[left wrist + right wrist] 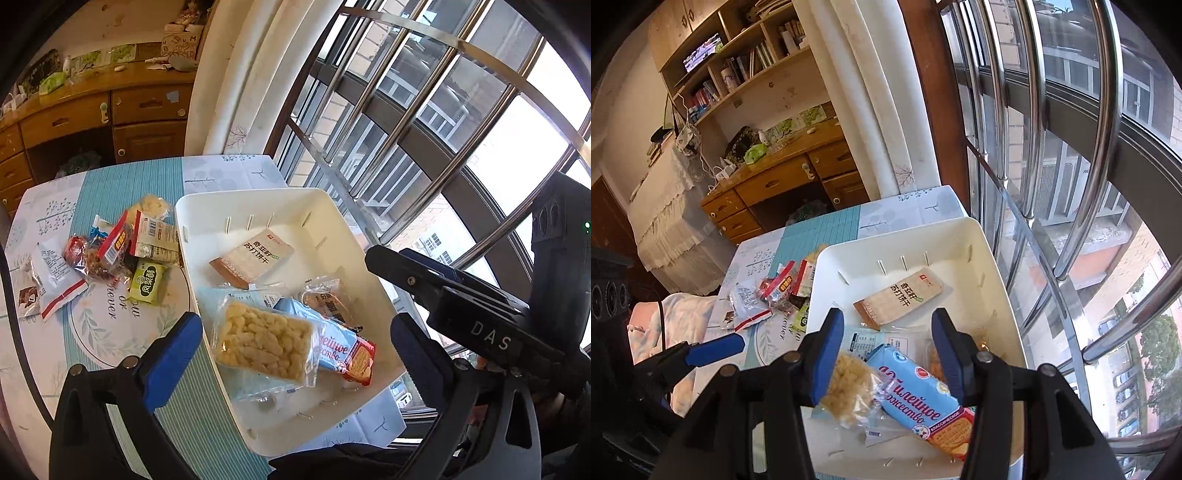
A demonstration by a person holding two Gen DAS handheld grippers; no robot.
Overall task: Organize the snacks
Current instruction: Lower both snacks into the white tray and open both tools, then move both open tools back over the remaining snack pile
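Leaf-print tablecloth (122, 325), barred window (424, 122) — wooden desk (783, 177)

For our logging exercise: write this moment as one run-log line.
left gripper: open, empty | right gripper: open, empty | white bin: several snacks inside | snack pile: on table

1. Tablecloth (110, 332) under my work: teal stripes, pale leaf panels, a round printed motif.
2. Window bars (1034, 110) to my right, bright steel and curved, with brick buildings beyond them.
3. Rolled white curtain (857, 92), upright beside the window frame.
4. Wooden desk (783, 177) across the room, drawers with round knobs, small clutter on top.
5. Bookshelf (750, 62) above my desk, holding books and a lit screen (703, 55).
6. White lace-edged cover (665, 206) draped left of the desk.
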